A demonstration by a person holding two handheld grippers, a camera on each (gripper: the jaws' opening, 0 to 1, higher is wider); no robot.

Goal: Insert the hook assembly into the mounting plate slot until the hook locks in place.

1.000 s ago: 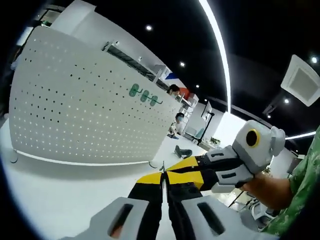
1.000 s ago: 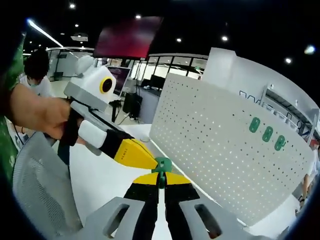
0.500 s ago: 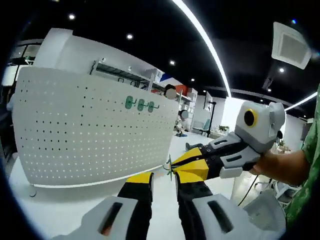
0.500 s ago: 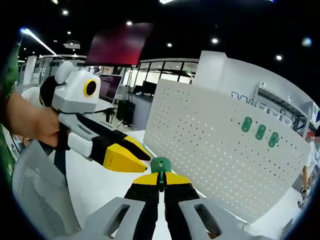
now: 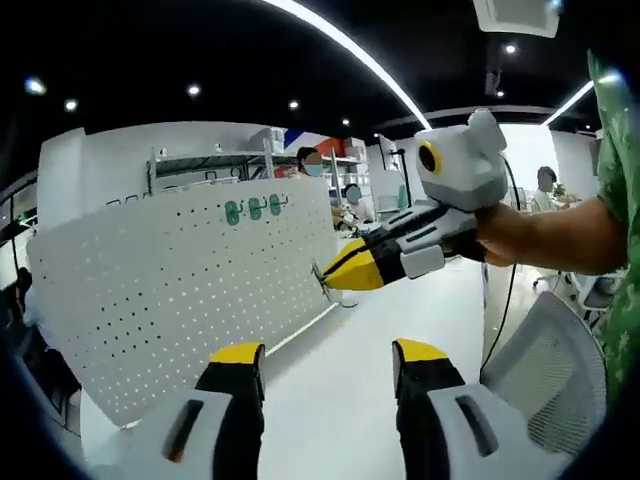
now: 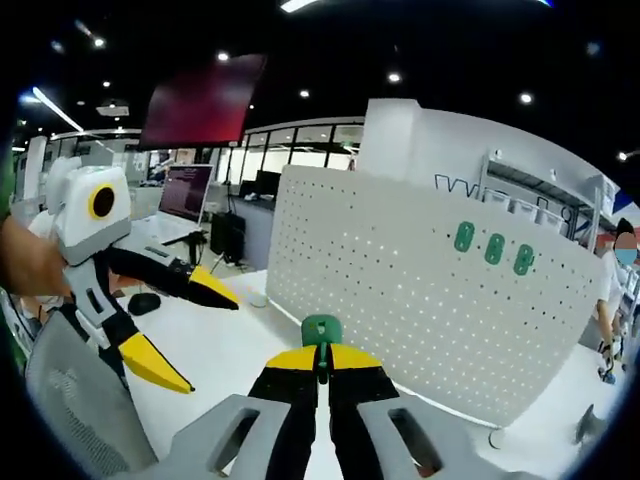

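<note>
The white pegboard [image 6: 430, 290] stands upright on the white table [image 6: 235, 350] and serves as the landmark here. High on its face, towards its far end, sit three green hooks [image 6: 493, 248] in a row; in the left gripper view the same three hooks [image 5: 253, 209] show near the top edge of the pegboard [image 5: 180, 300].

The right gripper [image 6: 320, 362] has its yellow-tipped jaws pressed together on the green hook assembly [image 6: 321, 332], which sticks up just past the jaw tips, in front of the pegboard's lower part and apart from its face. In the left gripper view that right gripper [image 5: 335, 280] is held in a hand [image 5: 497, 232], its tip near the pegboard's end, with a small part of the hook assembly [image 5: 322, 281] at its point.

The left gripper [image 5: 328, 362] has its jaws spread wide with nothing between them, over the table in front of the pegboard. In the right gripper view the left gripper [image 6: 180, 330] also shows with its jaws apart, well away from the pegboard, beside a grey mesh chair back [image 6: 75, 400]
</note>
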